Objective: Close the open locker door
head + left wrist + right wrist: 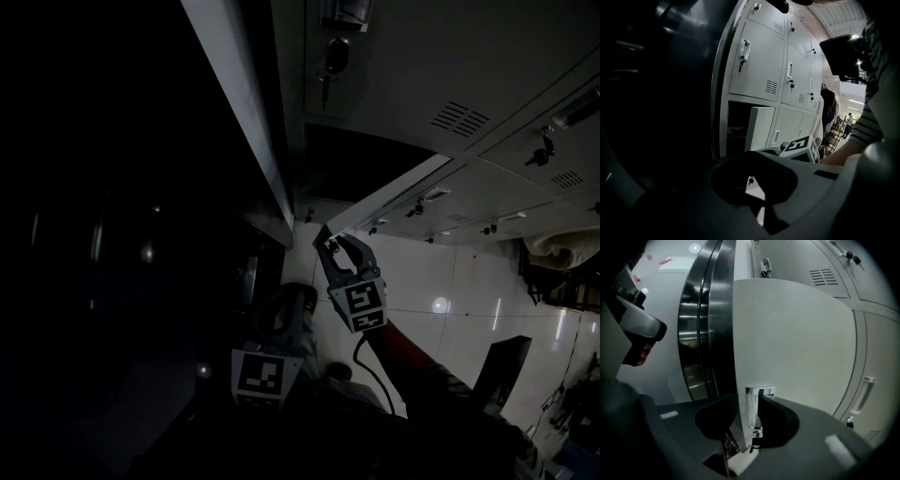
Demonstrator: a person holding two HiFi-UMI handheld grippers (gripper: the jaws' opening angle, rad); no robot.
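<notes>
The open locker door (792, 343) is a pale grey slab seen edge-on, with a chrome handle (759, 401) near its free edge. My right gripper (749, 423) straddles that edge. One jaw sits behind the door and the other lies against the handle, so it is shut on the door. In the head view the right gripper (336, 246) meets the corner of the door (394, 192), which stands out below the dark locker opening (347, 169). My left gripper (286, 300) hangs lower left, shut and empty. The left gripper view shows the door (759, 129) ajar.
Closed lockers (759, 61) with keys in their locks fill the wall above and to the right. A shiny steel column (701, 333) stands just left of the door. A dark panel (502, 370) and a striped sleeve (876, 108) are at the right.
</notes>
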